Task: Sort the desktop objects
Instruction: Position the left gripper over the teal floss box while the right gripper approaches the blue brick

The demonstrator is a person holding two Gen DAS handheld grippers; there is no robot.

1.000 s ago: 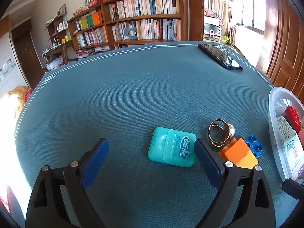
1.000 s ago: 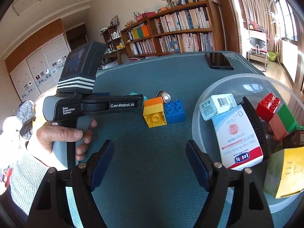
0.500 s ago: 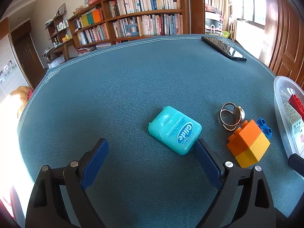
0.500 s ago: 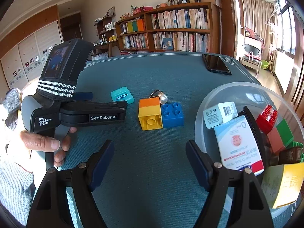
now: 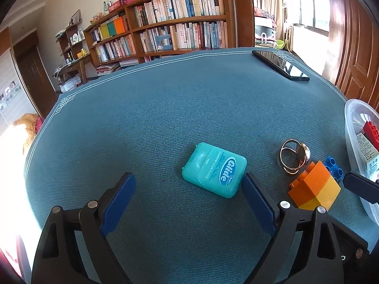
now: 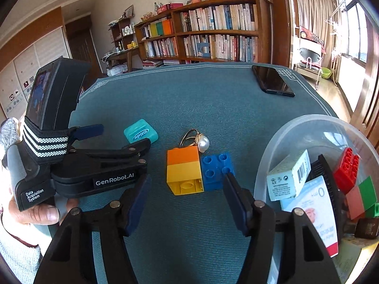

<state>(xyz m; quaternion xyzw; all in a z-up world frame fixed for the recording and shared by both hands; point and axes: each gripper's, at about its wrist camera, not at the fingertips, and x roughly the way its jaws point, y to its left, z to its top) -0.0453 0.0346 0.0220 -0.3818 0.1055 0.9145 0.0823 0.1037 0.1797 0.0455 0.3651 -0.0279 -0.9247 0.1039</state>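
Observation:
A teal Glide floss box (image 5: 214, 169) lies on the blue-green cloth just ahead of my open left gripper (image 5: 188, 187), near its right finger; it also shows in the right wrist view (image 6: 140, 134). An orange-and-yellow brick stack (image 6: 184, 170) joined to a blue brick (image 6: 217, 170) lies just ahead of my open right gripper (image 6: 186, 188). A gold ring with a pearl (image 6: 197, 139) lies behind the stack. The stack (image 5: 315, 185) and ring (image 5: 293, 156) show right of the left gripper. Both grippers are empty.
A clear plastic bowl (image 6: 284, 139) at the right holds a white box, a comb, red, green and brown bricks and packets. A black phone (image 6: 272, 82) lies at the far right of the table. A bookshelf stands behind the table.
The left gripper has pulled back and now sits close to the floss box again. The right gripper has moved left and forward, so the brick stack now lies between its fingers' line.

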